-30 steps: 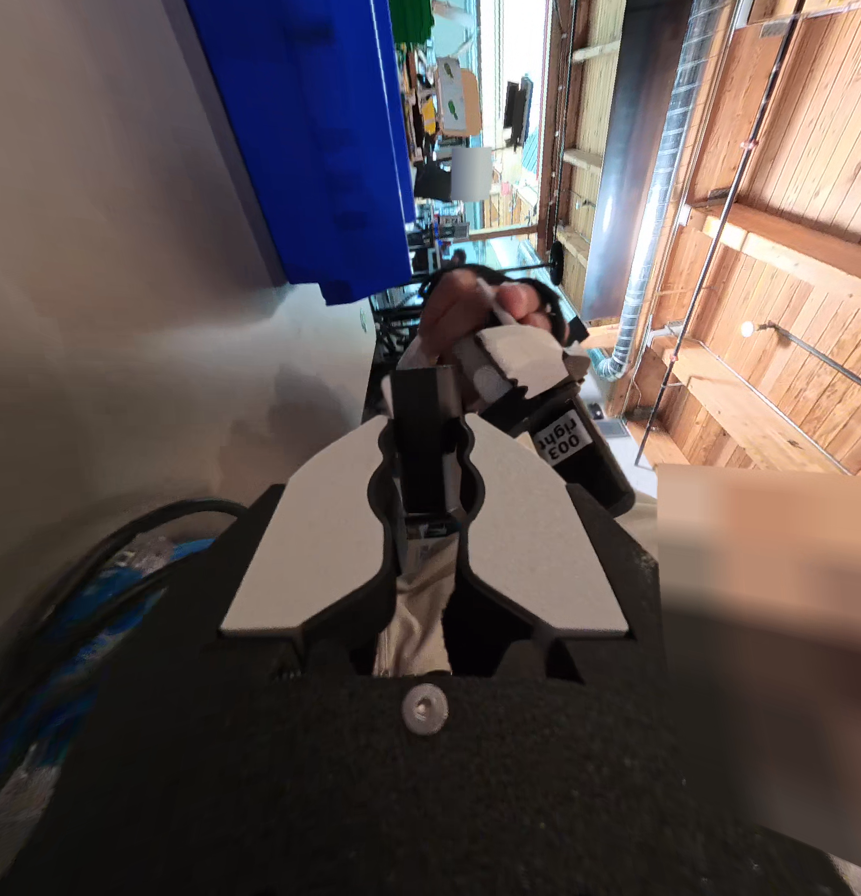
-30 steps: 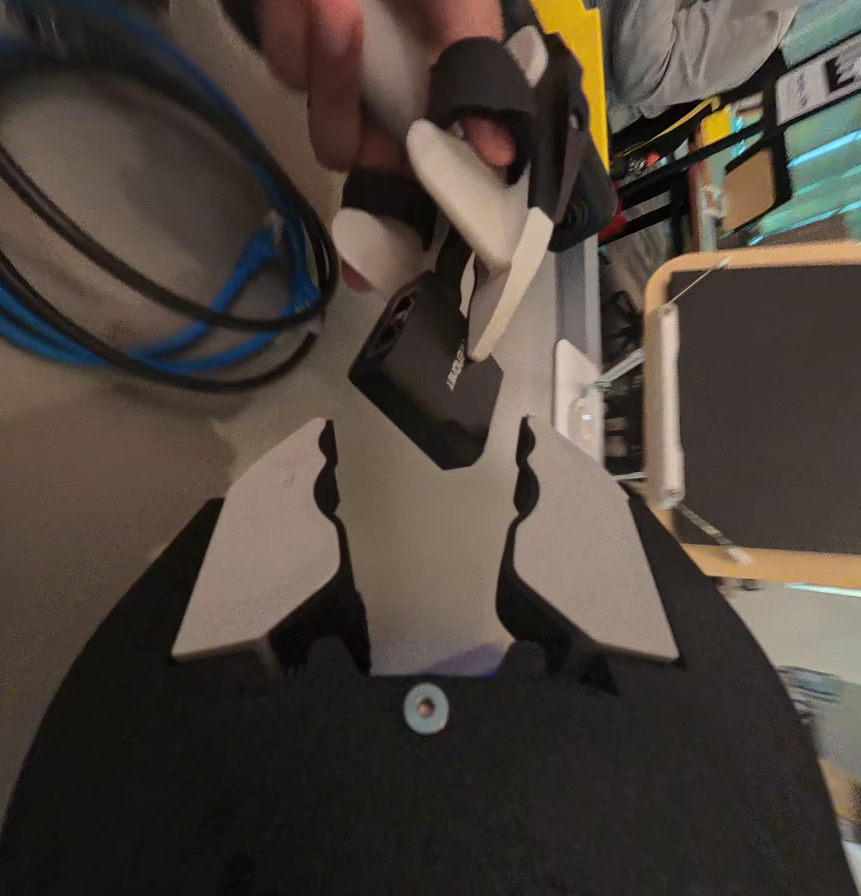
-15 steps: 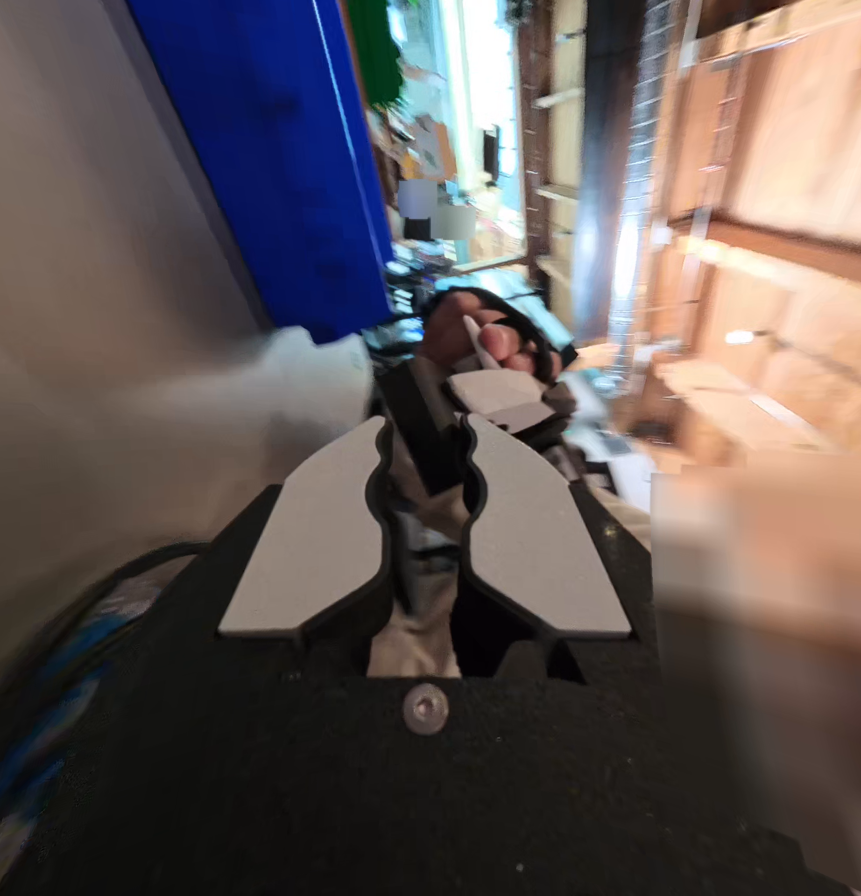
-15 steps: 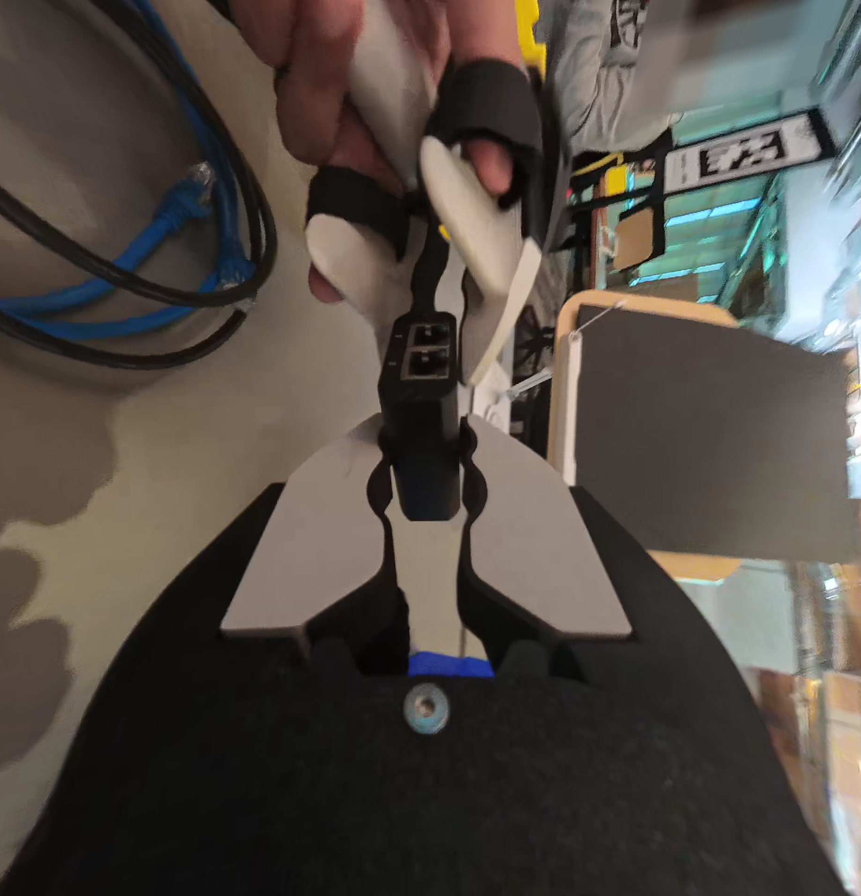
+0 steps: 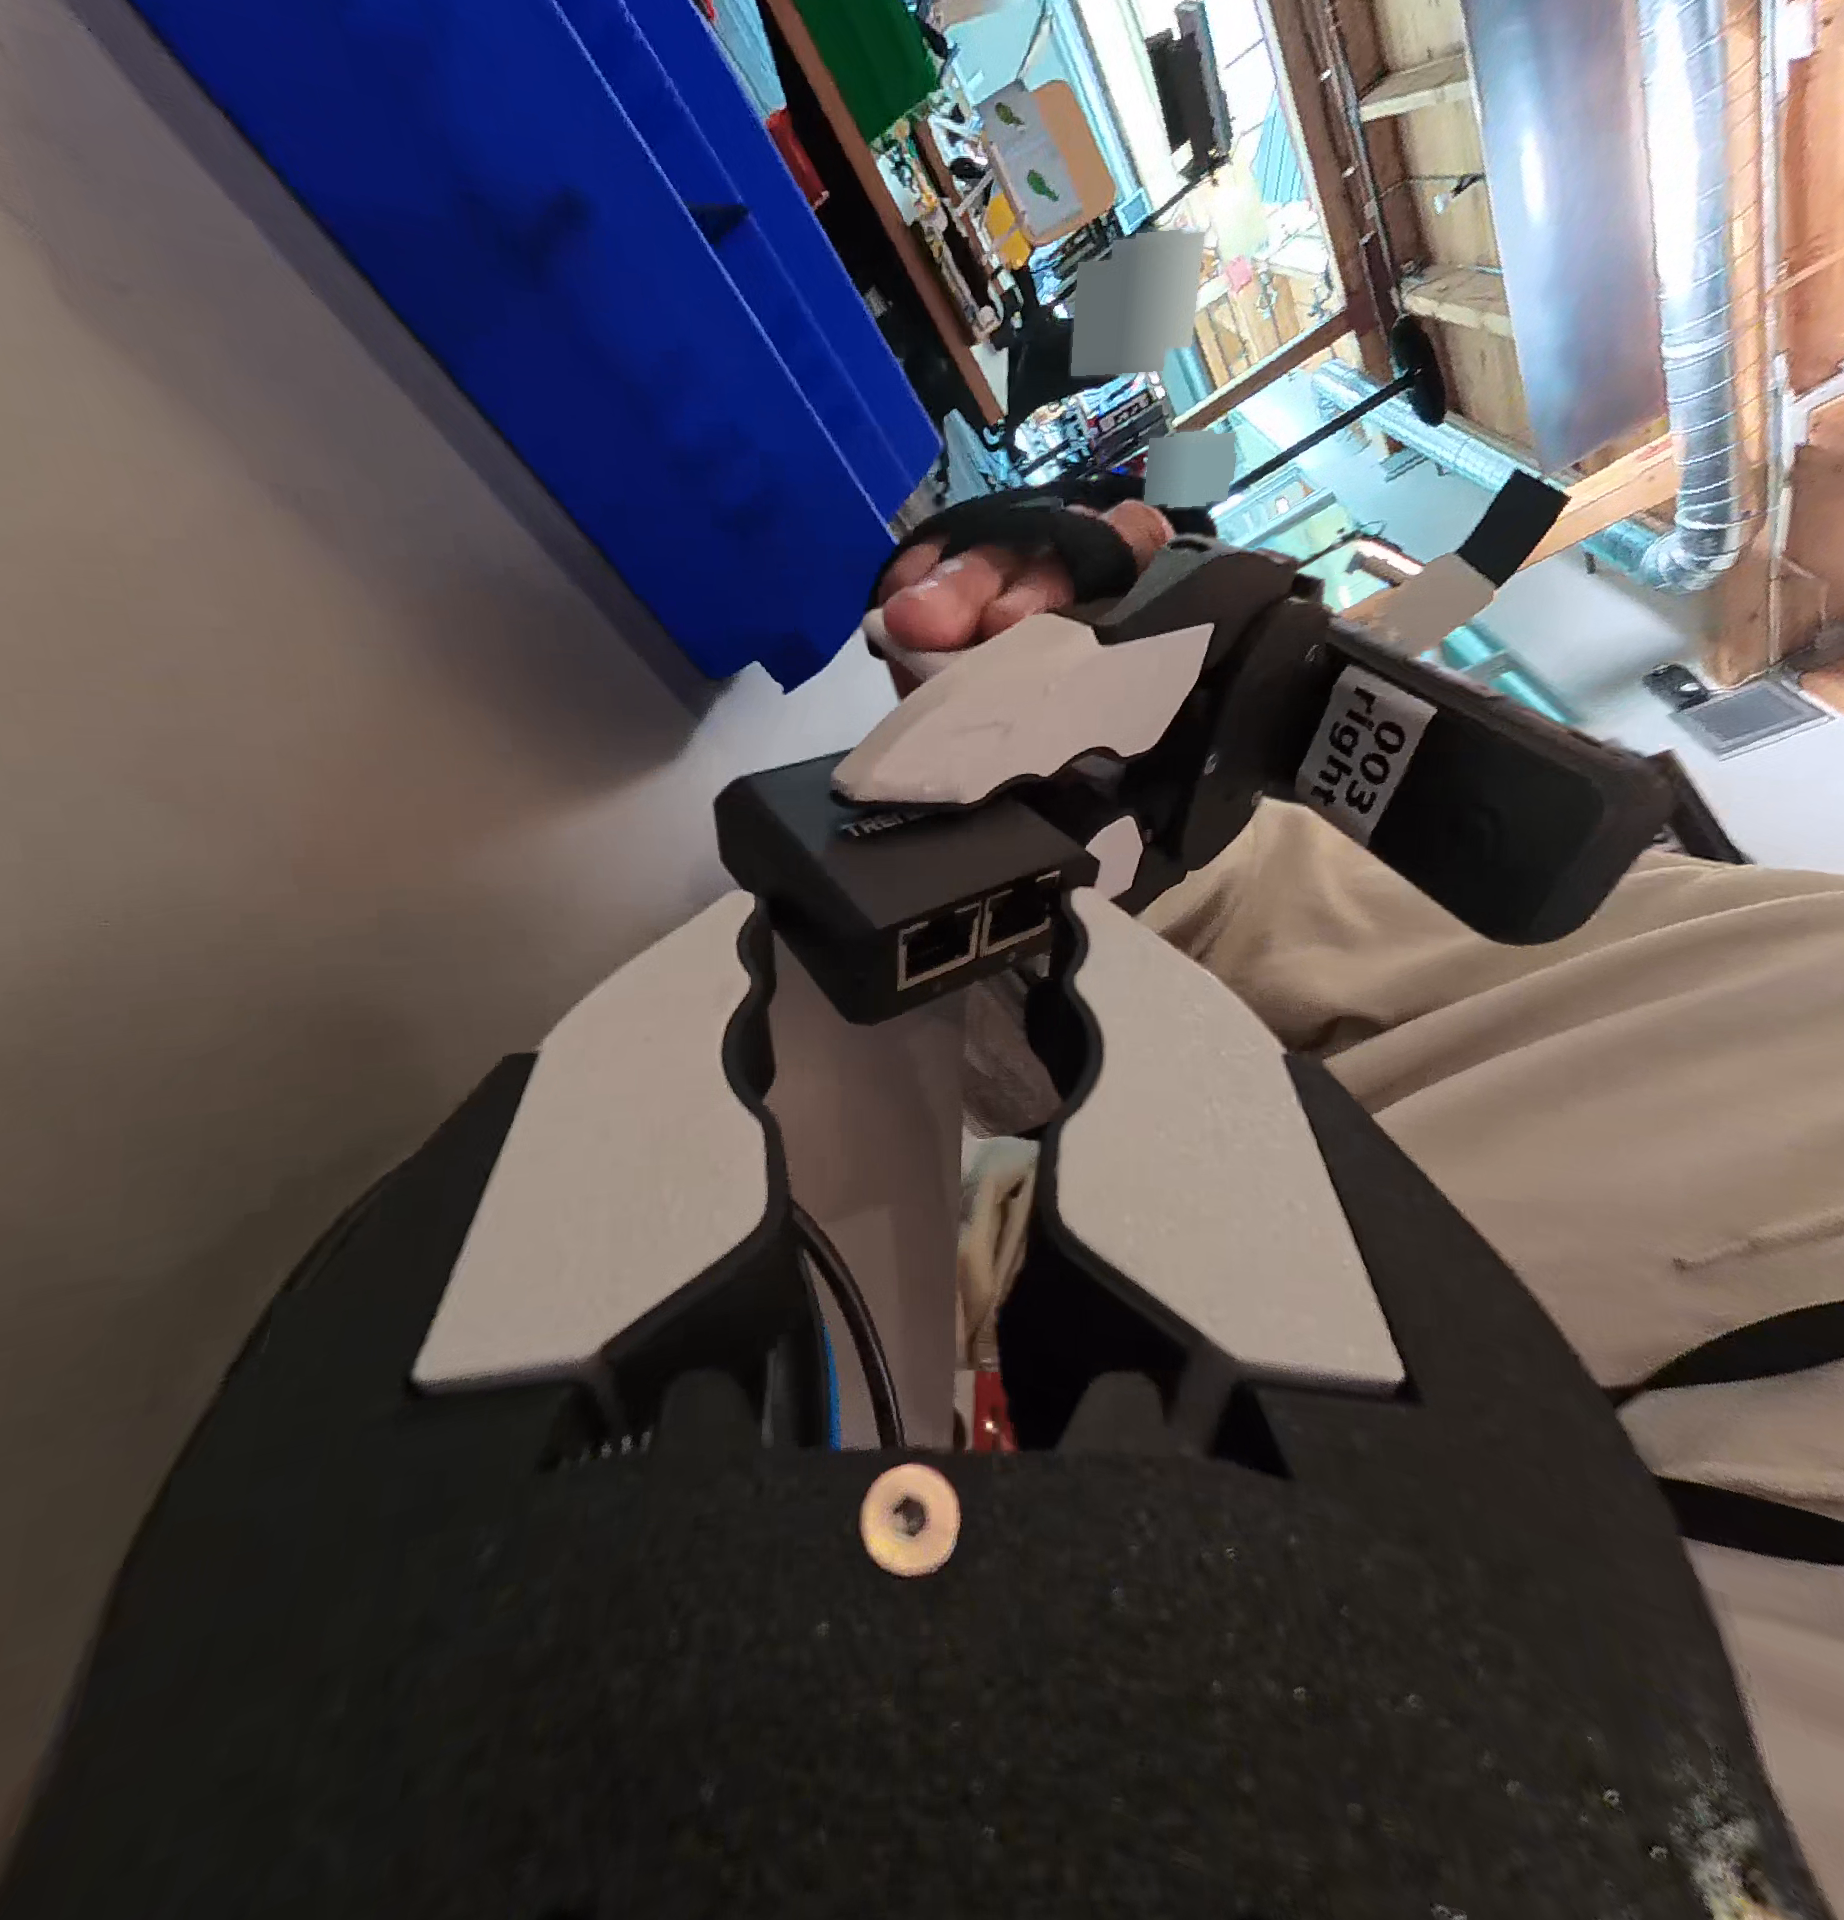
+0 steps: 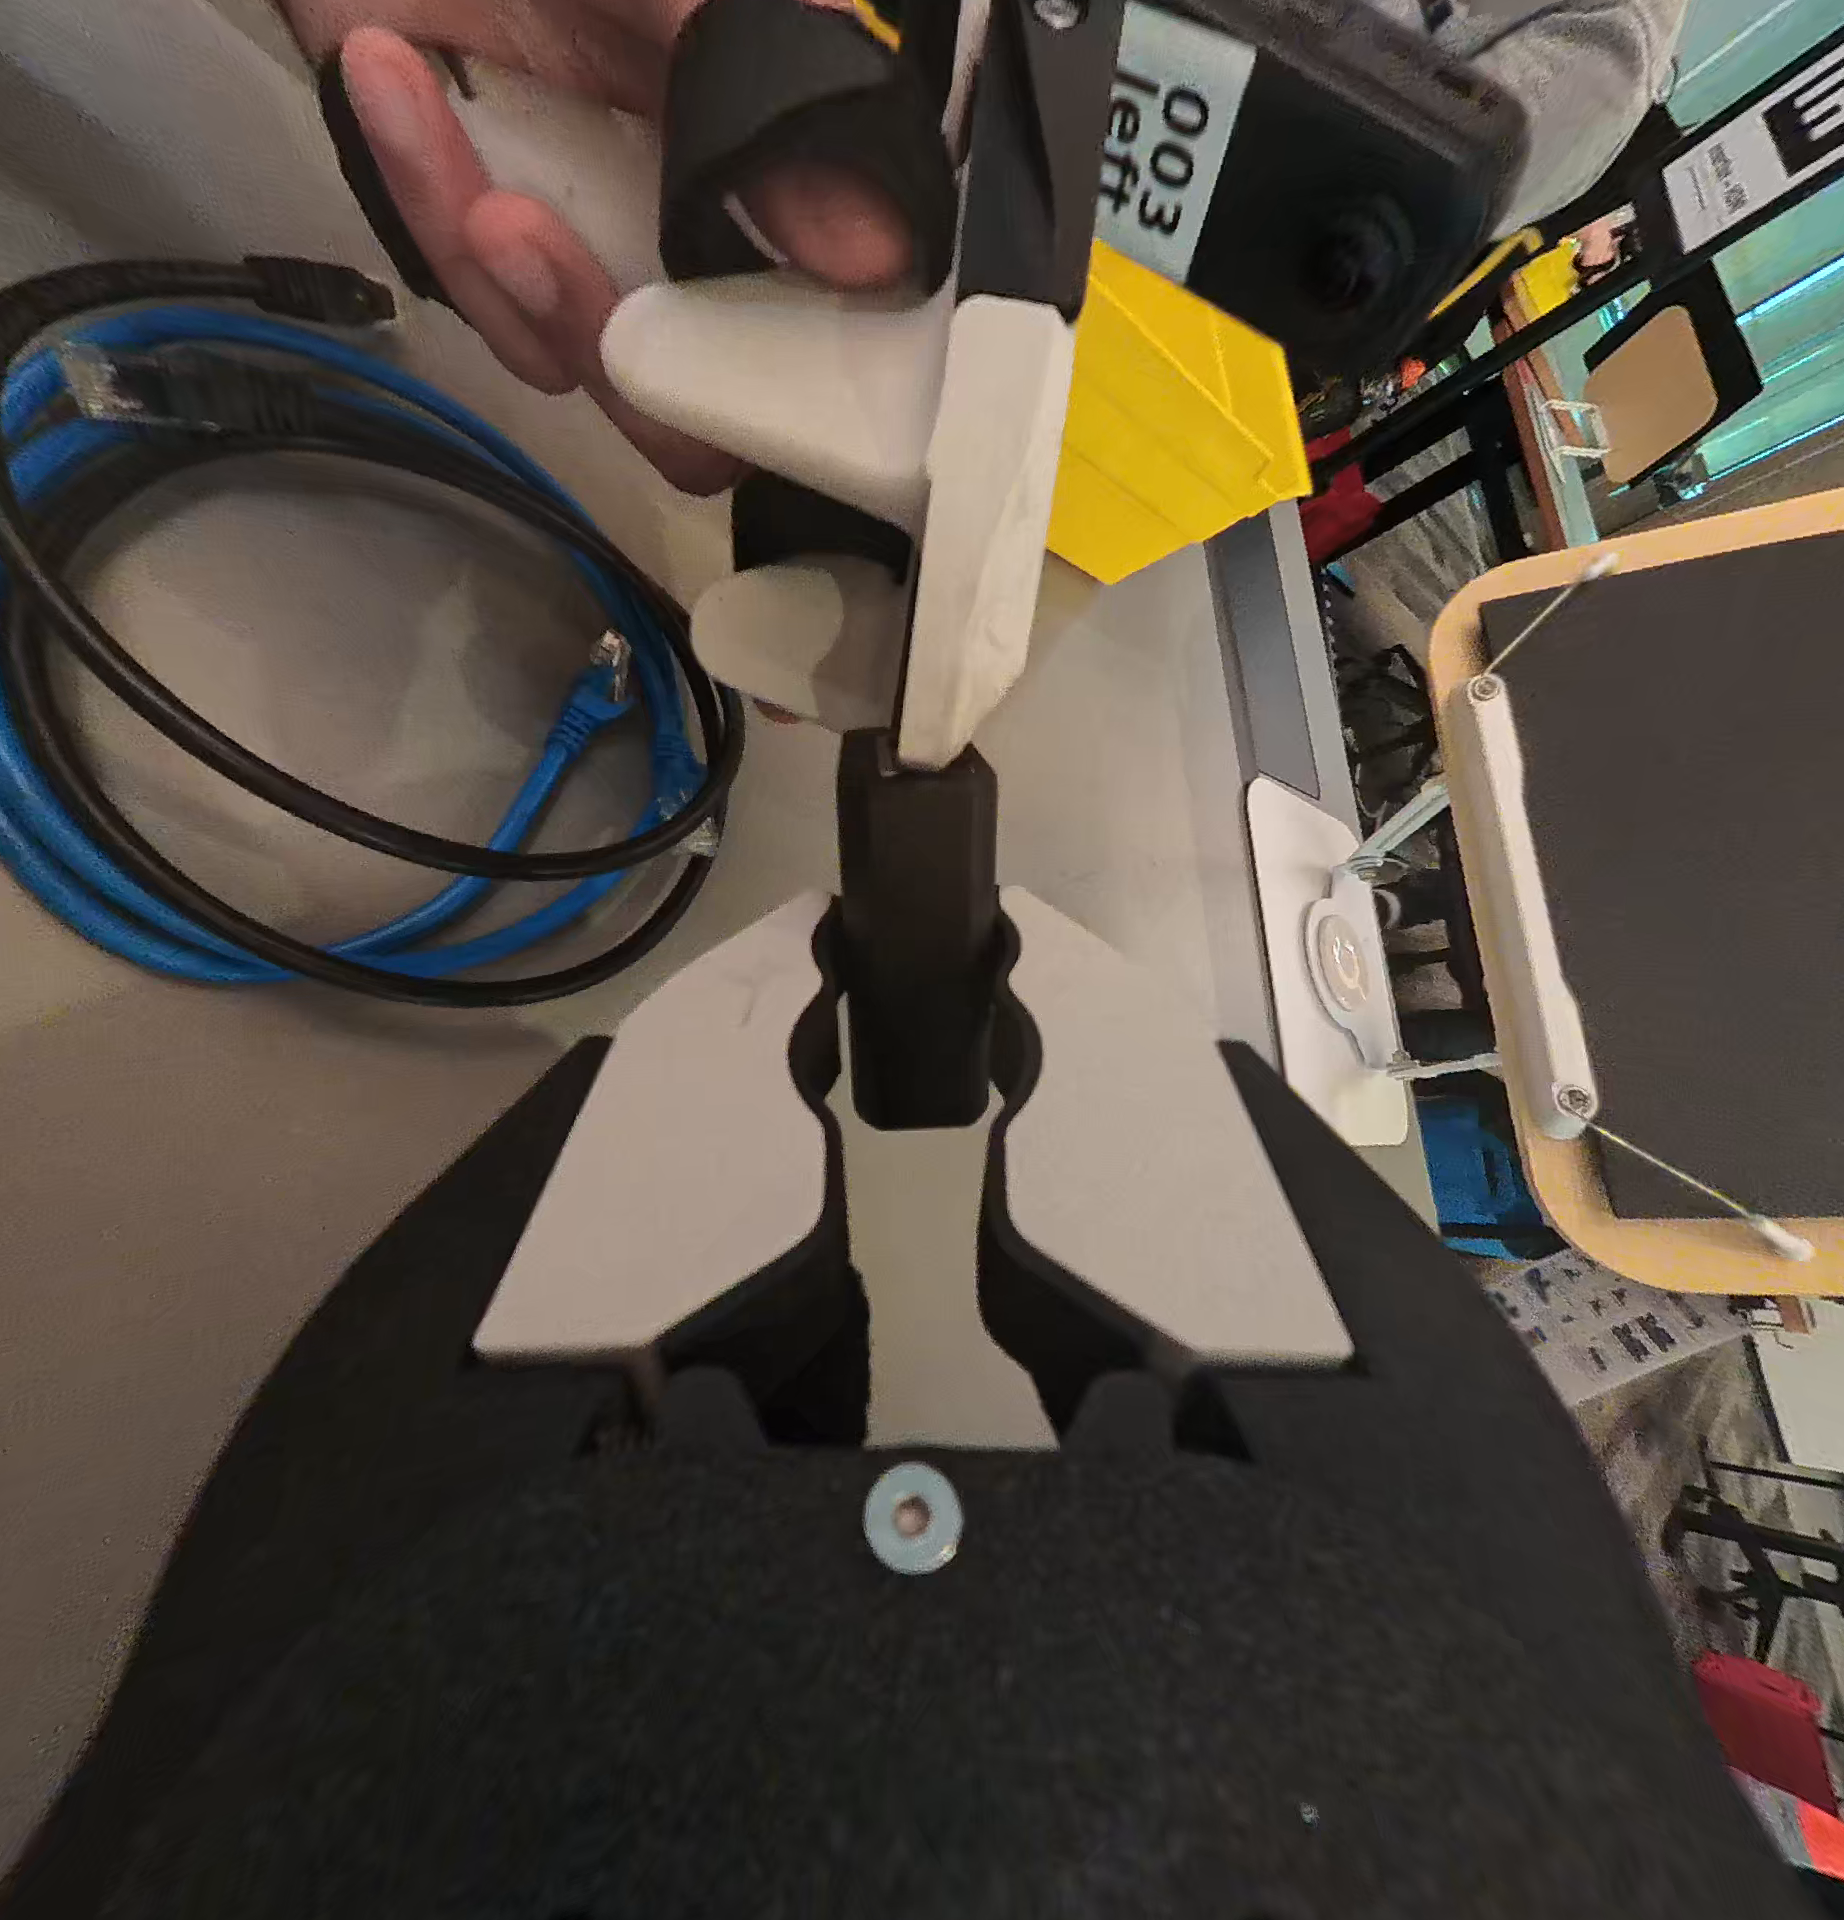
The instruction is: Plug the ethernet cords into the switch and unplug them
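The black switch (image 5: 897, 883) is held off the table, its two empty ports facing my left camera. My right gripper (image 6: 918, 935) is shut on the switch (image 6: 913, 935) across its flat faces; in the left wrist view it (image 5: 959, 821) reaches in from the right. My left gripper (image 5: 913, 925) is open, its tips on either side of the port end. In the right wrist view one of its fingertips (image 6: 939, 743) touches the switch's far end. Coiled blue (image 6: 585, 717) and black (image 6: 315, 291) ethernet cords lie unplugged on the table (image 6: 170, 1143).
A blue bin (image 5: 585, 312) stands on the table behind the switch, and a yellow bin (image 6: 1157, 436) near the table's edge. A wood-rimmed dark panel (image 6: 1676, 883) lies beyond the edge. A person's beige-clothed legs (image 5: 1520, 1143) are close on the right. My left and right fingertips are right by each other.
My right gripper went from open to shut on the switch. My left gripper, shut on it before, has opened, and the switch's ports now face the left camera.
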The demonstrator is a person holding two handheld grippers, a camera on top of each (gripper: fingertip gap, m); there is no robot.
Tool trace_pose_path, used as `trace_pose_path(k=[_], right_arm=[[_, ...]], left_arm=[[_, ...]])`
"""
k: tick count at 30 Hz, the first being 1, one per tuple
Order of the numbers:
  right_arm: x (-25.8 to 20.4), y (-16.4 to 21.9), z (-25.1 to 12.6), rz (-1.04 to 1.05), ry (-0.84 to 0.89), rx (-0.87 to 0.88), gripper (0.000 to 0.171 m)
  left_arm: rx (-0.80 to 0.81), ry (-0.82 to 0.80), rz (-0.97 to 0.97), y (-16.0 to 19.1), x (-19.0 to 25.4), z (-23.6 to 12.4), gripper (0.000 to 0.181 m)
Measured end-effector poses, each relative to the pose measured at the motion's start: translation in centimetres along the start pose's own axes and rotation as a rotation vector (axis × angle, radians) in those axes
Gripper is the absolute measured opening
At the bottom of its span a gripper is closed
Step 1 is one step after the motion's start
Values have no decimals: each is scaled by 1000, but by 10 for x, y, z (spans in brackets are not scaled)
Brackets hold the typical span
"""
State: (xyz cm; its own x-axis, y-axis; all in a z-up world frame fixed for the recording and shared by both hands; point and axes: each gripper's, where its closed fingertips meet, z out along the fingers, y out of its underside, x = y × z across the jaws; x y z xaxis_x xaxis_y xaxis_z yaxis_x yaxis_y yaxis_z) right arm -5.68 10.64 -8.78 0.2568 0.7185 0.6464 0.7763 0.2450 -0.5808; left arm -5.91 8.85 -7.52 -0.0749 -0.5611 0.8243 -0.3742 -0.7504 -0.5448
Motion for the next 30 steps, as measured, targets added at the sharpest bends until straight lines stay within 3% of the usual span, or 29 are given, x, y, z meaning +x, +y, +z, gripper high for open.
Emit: trace_pose_path(k=[5, 6, 8, 13, 16, 18, 21, 30], right_arm=[[-11, -3, 3, -46, -45, 4, 25], [-10, -1, 3, -51, -49, -11, 25], [-11, -3, 2, -48, -57, 6, 25], [-2, -6, 5, -42, -19, 13, 26], [3, 2, 13, -63, 20, -35, 25], [3, 2, 19, -81, 39, -39, 25], [3, -4, 24, -50, 44, -13, 25], [-2, 2, 36, -26, 9, -54, 36]], left_arm=[[-53, -51, 38, 7, 0, 12, 48], [-53, -93, 55, 6, -3, 11, 39], [-66, -114, 74, 7, -2, 10, 38], [-8, -126, 65, 0, -1, 4, 38], [25, -154, 111, -4, 4, 3, 65], [20, -205, 139, -3, 0, 6, 72], [38, -303, 177, -5, -11, 2, 57], [-32, -554, 271, 0, -35, -8, 56]])
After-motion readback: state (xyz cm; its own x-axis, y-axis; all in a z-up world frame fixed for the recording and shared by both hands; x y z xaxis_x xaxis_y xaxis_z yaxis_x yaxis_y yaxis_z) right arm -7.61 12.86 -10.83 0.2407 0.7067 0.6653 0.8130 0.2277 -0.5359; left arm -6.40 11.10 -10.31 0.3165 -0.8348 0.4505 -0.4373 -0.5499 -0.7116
